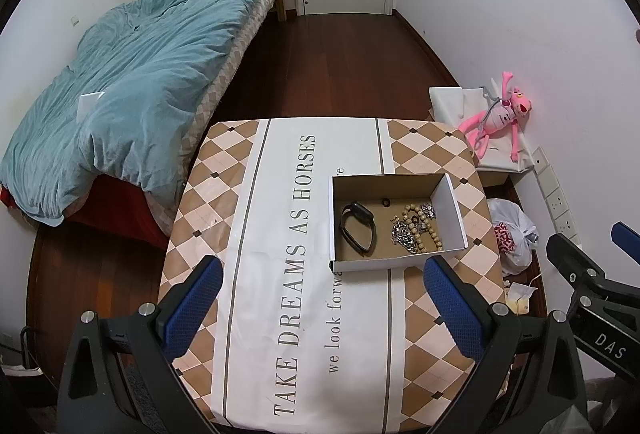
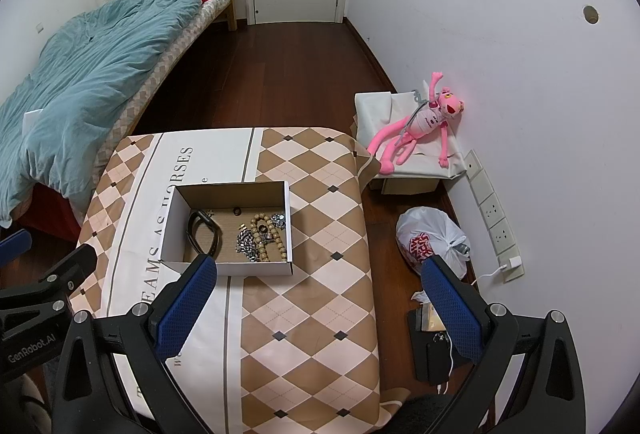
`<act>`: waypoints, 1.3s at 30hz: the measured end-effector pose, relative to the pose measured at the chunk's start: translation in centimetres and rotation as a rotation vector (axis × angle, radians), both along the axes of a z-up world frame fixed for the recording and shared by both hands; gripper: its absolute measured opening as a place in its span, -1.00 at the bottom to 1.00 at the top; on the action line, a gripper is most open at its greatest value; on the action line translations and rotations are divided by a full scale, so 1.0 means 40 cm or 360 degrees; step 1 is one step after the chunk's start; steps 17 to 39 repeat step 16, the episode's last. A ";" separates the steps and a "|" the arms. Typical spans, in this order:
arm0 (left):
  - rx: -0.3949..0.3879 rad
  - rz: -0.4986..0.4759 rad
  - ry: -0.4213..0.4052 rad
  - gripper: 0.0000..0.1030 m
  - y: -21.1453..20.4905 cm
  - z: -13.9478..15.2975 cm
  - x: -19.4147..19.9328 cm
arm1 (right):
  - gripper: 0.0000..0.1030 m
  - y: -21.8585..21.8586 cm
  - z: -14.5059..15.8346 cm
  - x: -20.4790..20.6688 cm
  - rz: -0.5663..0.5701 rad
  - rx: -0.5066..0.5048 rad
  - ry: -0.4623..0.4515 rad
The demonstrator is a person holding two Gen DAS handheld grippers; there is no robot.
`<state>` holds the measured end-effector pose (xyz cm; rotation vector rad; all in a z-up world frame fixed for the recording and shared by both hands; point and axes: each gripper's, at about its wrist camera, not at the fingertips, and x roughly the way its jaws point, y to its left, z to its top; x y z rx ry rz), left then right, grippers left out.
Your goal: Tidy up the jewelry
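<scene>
An open cardboard box (image 1: 452,211) (image 2: 288,222) stands on the table. Inside lie a black watch band (image 1: 357,228) (image 2: 204,234), a small dark ring (image 1: 385,202) (image 2: 237,211), a wooden bead bracelet (image 1: 428,234) (image 2: 276,242) and a silver chain (image 1: 403,236) (image 2: 245,244). My left gripper (image 1: 323,308) is open and empty, above the table in front of the box. My right gripper (image 2: 318,308) is open and empty, in front and to the right of the box. Each gripper shows at the edge of the other's view.
The table (image 1: 280,274) (image 2: 312,314) wears a checked cloth with lettering. A bed with a blue duvet (image 1: 132,73) is on the left. A pink plush toy (image 2: 420,121) lies on a white box by the right wall. A plastic bag (image 2: 432,242) sits on the floor.
</scene>
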<state>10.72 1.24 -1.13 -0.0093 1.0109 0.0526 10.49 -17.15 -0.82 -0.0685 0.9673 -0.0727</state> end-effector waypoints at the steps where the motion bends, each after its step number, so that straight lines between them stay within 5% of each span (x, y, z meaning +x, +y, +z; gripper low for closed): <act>1: 0.0000 -0.0002 -0.0001 0.99 0.000 0.000 0.001 | 1.00 0.001 -0.001 -0.001 -0.0001 0.0000 -0.0001; 39: -0.0024 0.0003 -0.0008 0.99 -0.003 0.003 -0.001 | 1.00 0.000 0.000 0.000 -0.0001 -0.0003 -0.0001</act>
